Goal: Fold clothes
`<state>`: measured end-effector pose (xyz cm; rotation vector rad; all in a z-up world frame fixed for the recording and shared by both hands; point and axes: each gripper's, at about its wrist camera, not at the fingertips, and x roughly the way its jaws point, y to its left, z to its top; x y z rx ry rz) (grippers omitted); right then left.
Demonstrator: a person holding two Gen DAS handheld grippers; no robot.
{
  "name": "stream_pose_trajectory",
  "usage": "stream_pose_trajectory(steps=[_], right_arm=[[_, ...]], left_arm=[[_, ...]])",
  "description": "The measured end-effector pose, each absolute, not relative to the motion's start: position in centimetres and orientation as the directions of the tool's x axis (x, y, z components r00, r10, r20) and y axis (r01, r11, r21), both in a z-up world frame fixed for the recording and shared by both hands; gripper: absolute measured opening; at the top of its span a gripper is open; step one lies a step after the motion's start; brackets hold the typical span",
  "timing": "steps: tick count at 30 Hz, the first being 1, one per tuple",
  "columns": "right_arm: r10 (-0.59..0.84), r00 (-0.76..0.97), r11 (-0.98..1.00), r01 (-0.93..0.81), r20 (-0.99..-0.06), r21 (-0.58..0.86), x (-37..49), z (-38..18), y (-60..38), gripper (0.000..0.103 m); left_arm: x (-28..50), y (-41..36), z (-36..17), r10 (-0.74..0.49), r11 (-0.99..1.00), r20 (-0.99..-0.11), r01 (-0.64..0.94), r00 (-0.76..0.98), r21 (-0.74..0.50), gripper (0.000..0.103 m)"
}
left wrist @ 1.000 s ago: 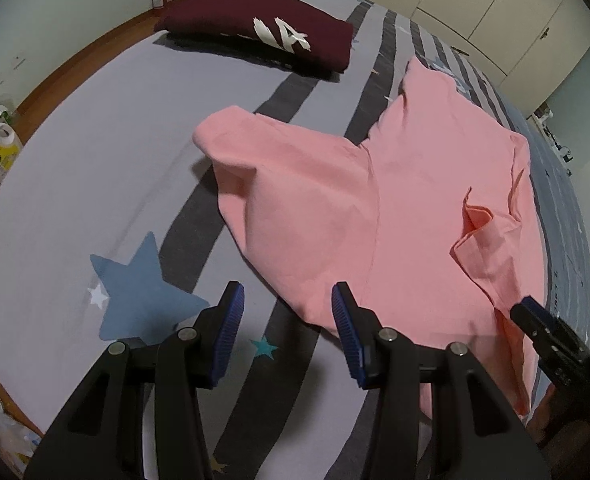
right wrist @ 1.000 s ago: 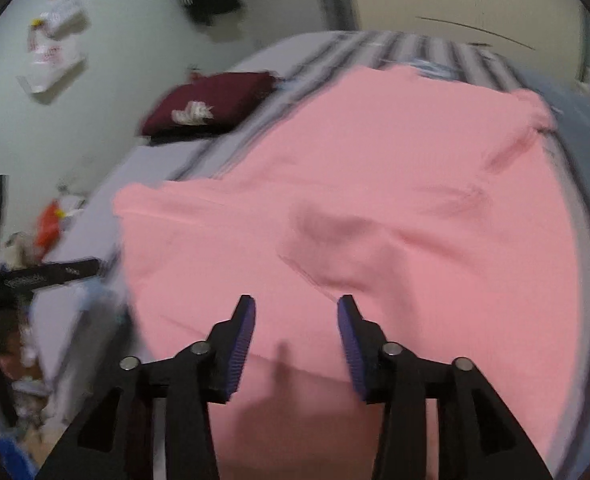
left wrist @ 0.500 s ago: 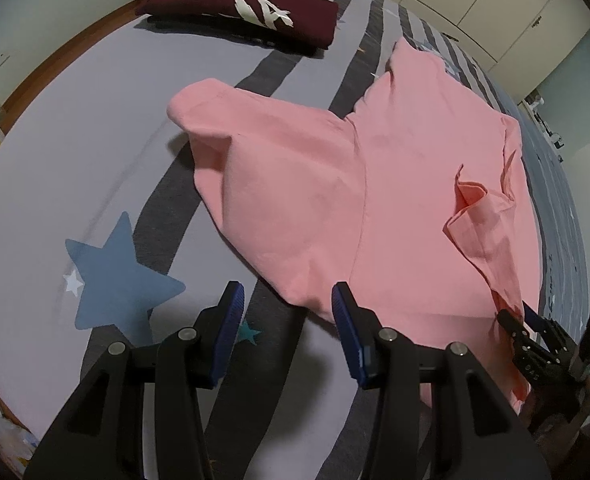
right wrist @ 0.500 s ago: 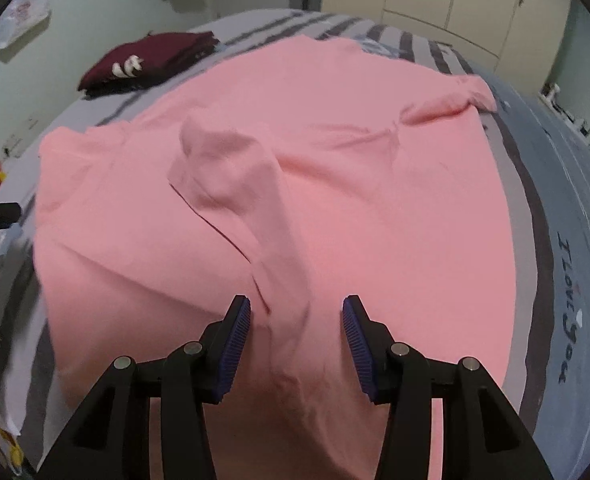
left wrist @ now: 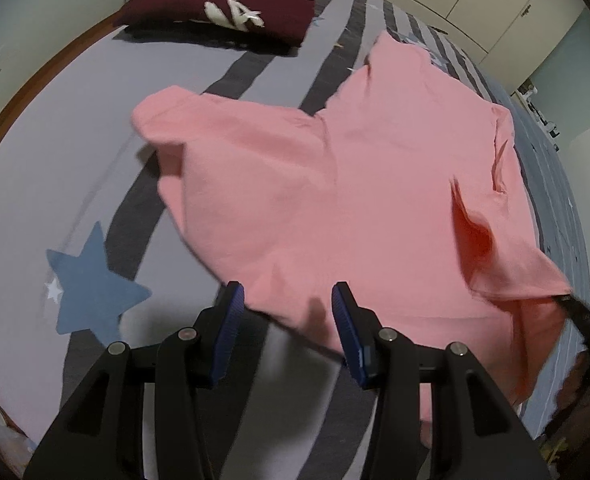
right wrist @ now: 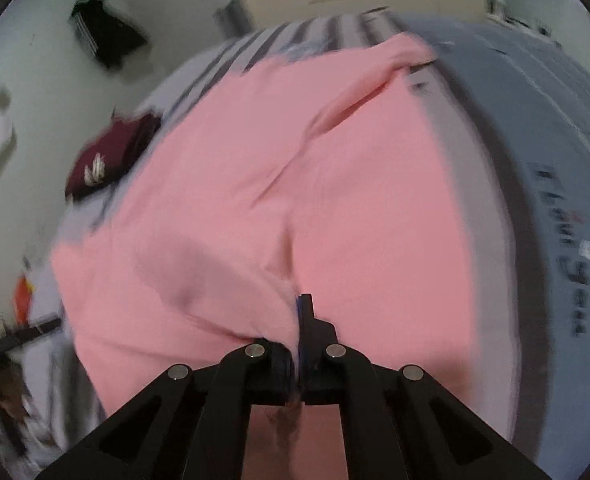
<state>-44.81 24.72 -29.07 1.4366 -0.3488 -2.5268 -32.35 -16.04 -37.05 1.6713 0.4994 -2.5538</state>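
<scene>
Two grippers work over one pink shirt (left wrist: 335, 200), which we find spread across a bed (left wrist: 55, 184) covered in a grey striped sheet with a blue star (left wrist: 91, 284). We note the right gripper (right wrist: 300, 312) with its jaws pressed together on a pinched fold of the pink cloth near the shirt's near edge. We note the left gripper (left wrist: 287, 320) with its jaws partly apart and holding nothing; the shirt's edge lies between and below its fingers. We also record a folded maroon garment (left wrist: 223, 16) at the far side of the bed, well apart from the shirt.
</scene>
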Motion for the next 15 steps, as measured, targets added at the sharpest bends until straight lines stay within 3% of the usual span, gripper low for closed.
stream_pose_trajectory(steps=[5, 11, 15], right_arm=[[-0.227, -0.572, -0.934, -0.102, -0.788, 0.342, -44.4, -27.0, 36.2, 0.002], [-0.156, -0.537, -0.854, -0.349, -0.829, 0.386, -41.9, -30.8, 49.8, 0.002], [-0.203, -0.501, -0.855, -0.327, -0.841, 0.402, -41.9, -32.9, 51.9, 0.002]], left_arm=[[-33.8, -13.7, -36.9, 0.124, -0.955, -0.900, 0.196, -0.417, -0.222, 0.042], [-34.7, -10.9, -37.1, 0.099, -0.963, -0.909, 0.189, -0.406, -0.190, 0.042], [-35.4, -10.1, -37.4, 0.065, -0.967, -0.917, 0.202, -0.394, -0.155, 0.042]])
